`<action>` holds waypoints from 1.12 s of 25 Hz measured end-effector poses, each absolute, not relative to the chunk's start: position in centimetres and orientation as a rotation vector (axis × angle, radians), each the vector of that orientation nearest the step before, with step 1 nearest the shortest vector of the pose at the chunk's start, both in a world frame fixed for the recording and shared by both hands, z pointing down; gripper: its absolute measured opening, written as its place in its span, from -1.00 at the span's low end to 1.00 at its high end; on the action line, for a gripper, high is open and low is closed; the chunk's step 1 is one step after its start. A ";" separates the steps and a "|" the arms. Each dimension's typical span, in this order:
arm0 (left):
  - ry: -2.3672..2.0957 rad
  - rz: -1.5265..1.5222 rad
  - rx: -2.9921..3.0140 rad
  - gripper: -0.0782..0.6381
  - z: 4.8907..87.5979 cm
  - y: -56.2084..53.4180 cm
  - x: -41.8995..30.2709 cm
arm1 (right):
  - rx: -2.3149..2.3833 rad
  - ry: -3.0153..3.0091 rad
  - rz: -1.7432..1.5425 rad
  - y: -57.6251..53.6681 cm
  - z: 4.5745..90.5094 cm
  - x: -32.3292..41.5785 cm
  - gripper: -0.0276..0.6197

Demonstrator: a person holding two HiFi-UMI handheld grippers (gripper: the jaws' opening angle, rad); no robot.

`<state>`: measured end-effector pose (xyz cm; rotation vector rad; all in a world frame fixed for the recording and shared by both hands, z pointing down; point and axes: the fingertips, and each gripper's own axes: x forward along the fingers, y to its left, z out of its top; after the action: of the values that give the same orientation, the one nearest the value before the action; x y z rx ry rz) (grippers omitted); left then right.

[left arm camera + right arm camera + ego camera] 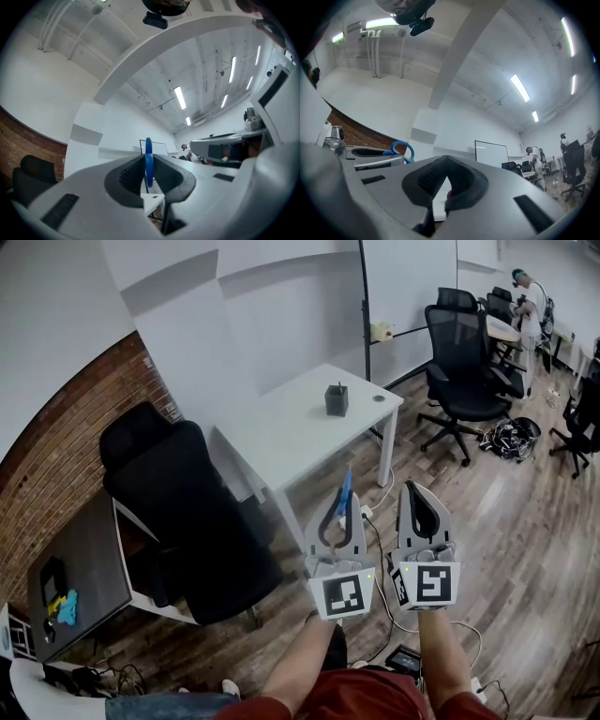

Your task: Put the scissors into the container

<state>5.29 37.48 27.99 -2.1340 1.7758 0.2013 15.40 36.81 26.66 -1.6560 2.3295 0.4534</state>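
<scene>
- The left tongs (341,512) are clenched on the scissors (148,161). Their blue handle stands edge-on between the pads and pokes up past the tips, near the lower centre of the head view.
- The right tongs (446,180) are closed on nothing, just right of the left ones.
- The container (337,400), a small dark cup, stands on the white counter (281,432) in the upper centre of the head view, well apart from both tongs and with floor between.
- The step in hand looks like the carry toward the counter; the drop has not yet begun.
- To do it well, keep the pinch firm so the thin handle cannot swivel.
- Bring the scissors over the cup's mouth and tip them so the end under the tongs points down.
- Release only once that end is inside the rim.
- The cup is light-looking and narrow, so a sideways knock may topple it; the free right tongs could steady it.
</scene>
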 end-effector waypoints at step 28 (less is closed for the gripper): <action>1.775 0.200 -2.197 -0.64 28.8 14.7 -4.0 | -1.728 2.342 0.430 14.2 27.6 6.0 -0.89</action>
<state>-4.00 14.75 28.81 -2.1970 1.7748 0.2002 6.00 14.25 27.57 -1.7277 2.3424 0.4300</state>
